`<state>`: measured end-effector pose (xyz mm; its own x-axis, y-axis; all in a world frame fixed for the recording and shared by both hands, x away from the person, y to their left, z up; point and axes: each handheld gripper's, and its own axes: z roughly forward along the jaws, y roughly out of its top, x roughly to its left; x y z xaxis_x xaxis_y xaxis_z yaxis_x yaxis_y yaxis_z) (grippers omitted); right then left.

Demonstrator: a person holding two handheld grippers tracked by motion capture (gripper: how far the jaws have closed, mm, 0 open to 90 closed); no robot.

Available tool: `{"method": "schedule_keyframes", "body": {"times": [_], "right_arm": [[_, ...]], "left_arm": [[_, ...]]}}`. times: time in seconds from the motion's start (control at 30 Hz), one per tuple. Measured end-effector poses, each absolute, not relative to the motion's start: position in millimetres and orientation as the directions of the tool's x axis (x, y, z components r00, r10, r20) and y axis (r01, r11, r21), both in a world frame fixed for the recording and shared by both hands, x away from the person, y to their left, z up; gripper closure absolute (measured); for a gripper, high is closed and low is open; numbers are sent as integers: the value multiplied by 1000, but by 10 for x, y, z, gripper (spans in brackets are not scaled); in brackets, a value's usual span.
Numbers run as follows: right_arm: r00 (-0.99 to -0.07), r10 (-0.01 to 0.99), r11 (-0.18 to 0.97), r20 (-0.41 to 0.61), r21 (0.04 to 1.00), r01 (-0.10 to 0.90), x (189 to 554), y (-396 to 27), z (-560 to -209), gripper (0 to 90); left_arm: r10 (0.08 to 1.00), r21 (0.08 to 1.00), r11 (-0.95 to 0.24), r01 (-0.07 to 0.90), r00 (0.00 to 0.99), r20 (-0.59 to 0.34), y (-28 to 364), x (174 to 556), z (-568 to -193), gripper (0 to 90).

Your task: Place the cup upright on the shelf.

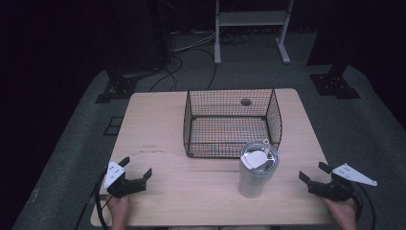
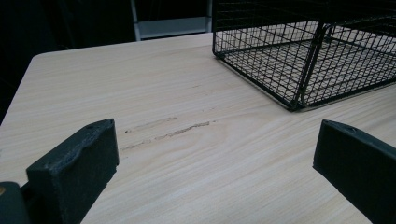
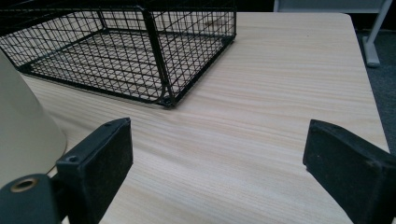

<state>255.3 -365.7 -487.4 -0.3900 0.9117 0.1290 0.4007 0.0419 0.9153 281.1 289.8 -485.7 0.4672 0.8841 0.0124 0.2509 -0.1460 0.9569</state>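
Observation:
A cream tumbler [image 1: 255,172] with a clear lid stands upright on the wooden table [image 1: 158,129], just in front of a black wire basket [image 1: 232,123]. The basket looks empty. My left gripper [image 1: 136,168] rests open near the table's front left, well away from the tumbler. My right gripper [image 1: 313,171] is open at the front right, a short way right of the tumbler. In the right gripper view the tumbler's side [image 3: 23,128] shows at the left edge, beside the left jaw, and the basket [image 3: 126,56] lies ahead. The left gripper view shows the basket [image 2: 308,56] ahead to the right.
A round hole [image 1: 246,101] sits in the tabletop behind the basket. Dark scuff marks [image 2: 163,130] cross the wood ahead of my left gripper. Beyond the table stand a white frame [image 1: 251,28] and black stand bases [image 1: 335,84] on grey floor.

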Motion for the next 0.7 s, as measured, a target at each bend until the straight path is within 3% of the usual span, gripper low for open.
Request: {"method": "schedule_keyframes", "body": {"times": [0.7], "right_arm": [[-555, 830, 168, 46, 930, 328, 2474, -3431, -4624, 79]], "left_arm": [[883, 957, -156, 246, 470, 23, 2891, 2803, -4858, 0]]}}
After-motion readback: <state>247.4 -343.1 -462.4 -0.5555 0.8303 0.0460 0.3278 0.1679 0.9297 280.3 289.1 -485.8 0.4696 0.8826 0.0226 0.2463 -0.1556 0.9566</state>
